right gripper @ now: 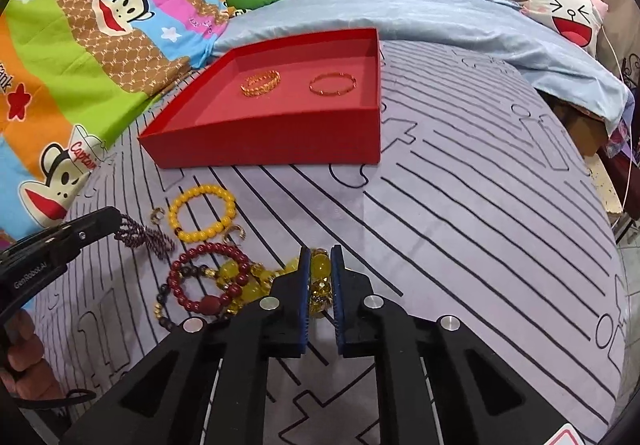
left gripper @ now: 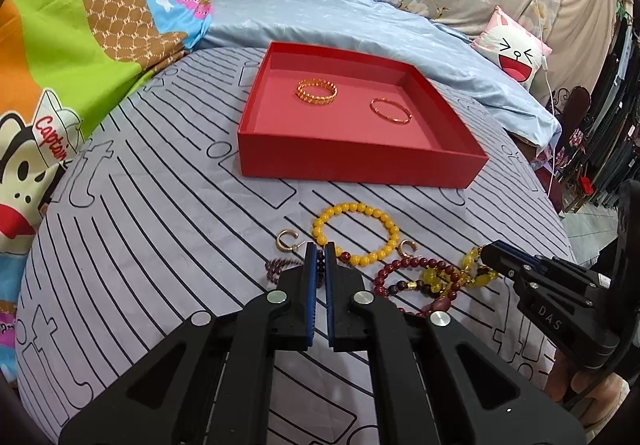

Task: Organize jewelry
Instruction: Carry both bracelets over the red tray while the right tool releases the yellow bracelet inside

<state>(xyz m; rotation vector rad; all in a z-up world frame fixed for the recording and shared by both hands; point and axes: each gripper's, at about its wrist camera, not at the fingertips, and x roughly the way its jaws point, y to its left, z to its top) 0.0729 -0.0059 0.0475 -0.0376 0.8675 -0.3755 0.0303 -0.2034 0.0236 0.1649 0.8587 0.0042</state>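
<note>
Here, left gripper point(left gripper: 319, 251) pinches dark purple beaded bracelet point(left gripper: 280, 268), lower centre of frame; right gripper point(right gripper: 320, 257) pinches clear yellow bead bracelet point(right gripper: 320, 277). Red tray point(left gripper: 352, 161), upper centre, holds two gold bangles point(left gripper: 317, 92).

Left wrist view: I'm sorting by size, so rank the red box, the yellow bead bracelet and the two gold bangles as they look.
1. red box
2. yellow bead bracelet
3. The two gold bangles look alike, and lie farther off: unranked.

Legible markings: "DAS" on the right gripper point(left gripper: 490, 259) body, "GenRobot.AI" on the left gripper point(right gripper: 116, 219) body, and "Captain" on the cartoon monkey's cap (red lettering) printed on the colourful bedsheet point(left gripper: 54, 139).
</note>
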